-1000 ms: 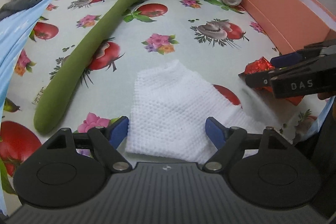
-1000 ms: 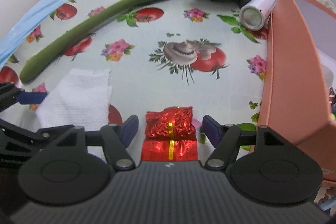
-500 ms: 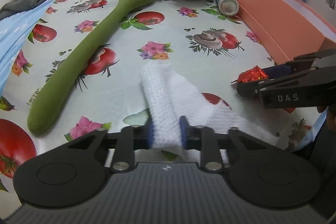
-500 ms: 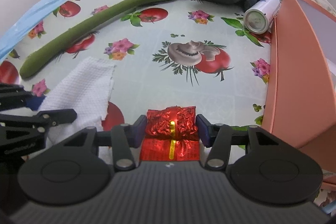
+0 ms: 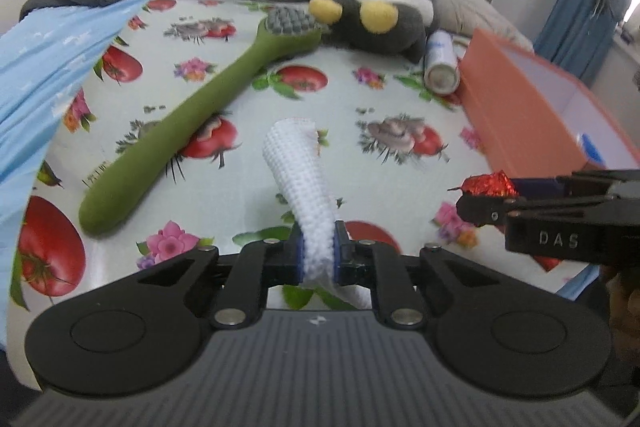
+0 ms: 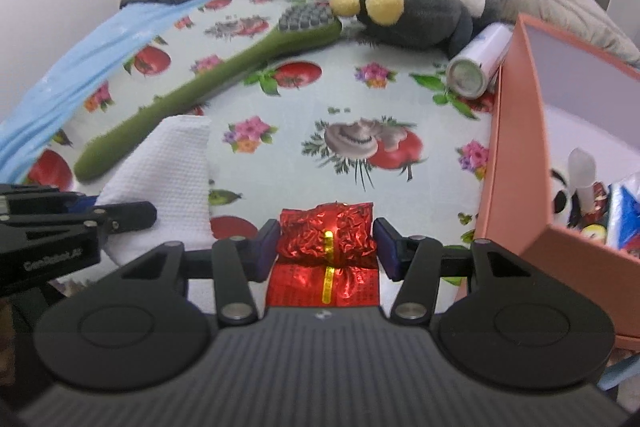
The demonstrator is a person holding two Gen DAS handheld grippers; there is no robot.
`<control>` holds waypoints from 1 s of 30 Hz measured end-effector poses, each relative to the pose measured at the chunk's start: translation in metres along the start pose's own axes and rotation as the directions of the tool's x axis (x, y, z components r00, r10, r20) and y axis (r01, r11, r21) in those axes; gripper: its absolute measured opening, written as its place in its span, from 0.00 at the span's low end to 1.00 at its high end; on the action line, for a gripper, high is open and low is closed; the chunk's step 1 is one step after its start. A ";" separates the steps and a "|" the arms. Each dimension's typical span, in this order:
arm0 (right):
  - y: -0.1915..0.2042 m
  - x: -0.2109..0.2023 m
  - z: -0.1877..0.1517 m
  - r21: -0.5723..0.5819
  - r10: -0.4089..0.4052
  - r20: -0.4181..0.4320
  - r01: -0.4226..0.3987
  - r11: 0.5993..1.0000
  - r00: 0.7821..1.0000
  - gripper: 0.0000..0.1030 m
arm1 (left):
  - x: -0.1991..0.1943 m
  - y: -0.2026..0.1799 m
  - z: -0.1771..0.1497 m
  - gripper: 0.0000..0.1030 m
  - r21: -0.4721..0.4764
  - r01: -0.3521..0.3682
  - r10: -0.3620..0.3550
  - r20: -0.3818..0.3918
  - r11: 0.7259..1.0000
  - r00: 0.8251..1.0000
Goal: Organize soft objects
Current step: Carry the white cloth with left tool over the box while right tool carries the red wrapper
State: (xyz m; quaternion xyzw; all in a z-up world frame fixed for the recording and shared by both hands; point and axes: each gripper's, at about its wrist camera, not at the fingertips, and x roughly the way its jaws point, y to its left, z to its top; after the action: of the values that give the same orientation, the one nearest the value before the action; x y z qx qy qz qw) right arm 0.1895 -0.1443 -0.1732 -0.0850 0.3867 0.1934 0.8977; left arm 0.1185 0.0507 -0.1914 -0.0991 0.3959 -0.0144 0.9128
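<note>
White waffle-weave cloth (image 5: 304,179) pinched at near end between closing jaws of left gripper (image 5: 318,255), bunched into a ridge running up centre of frame, far end trailing toward the fruit-print tablecloth (image 5: 360,107). Red foil packet (image 6: 328,239) clamped at mid width across right gripper (image 6: 326,247), low centre of right view, pads pressing both crinkled sides. Orange box (image 6: 516,147) at right edge, open, already holding soft bits. Judgement: lift-and-carry step toward that box. Best done by raising cloth until trailing end clears the green long-handled brush (image 5: 192,131) beside it, keeping squeeze firm since bunched fabric can slip; packet to go over the box wall, not into it, with light pressure to avoid crushing foil. Plush toy (image 6: 412,11) and white spray can (image 6: 476,63) upper right, untouched. Hard to make out: whether cloth end actually touches the surface; box contents cut off at frame edge; packet underside hidden by gripper body.
</note>
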 end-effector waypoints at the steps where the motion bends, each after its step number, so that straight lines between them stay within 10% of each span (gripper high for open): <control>1: 0.001 -0.006 0.001 0.002 0.004 0.012 -0.004 1.000 1.000 0.52 | -0.005 -0.002 0.002 0.15 -0.007 0.002 -0.001 0.009 1.000 1.000; 18: 0.000 -0.075 0.007 0.038 -0.007 0.128 0.002 0.999 0.992 0.53 | -0.075 -0.018 0.011 0.15 -0.076 0.009 -0.002 0.086 0.997 0.996; 30: -0.011 -0.146 0.039 0.065 -0.034 0.321 0.014 0.998 0.947 0.53 | -0.128 -0.056 0.053 0.15 -0.050 0.110 -0.098 0.200 0.993 0.975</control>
State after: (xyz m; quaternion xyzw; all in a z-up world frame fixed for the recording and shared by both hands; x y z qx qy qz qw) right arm 0.1281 -0.1838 -0.0400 -0.0291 0.2399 0.1815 0.9532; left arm 0.0726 0.0177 -0.0531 -0.1482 0.2981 -0.0403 0.9421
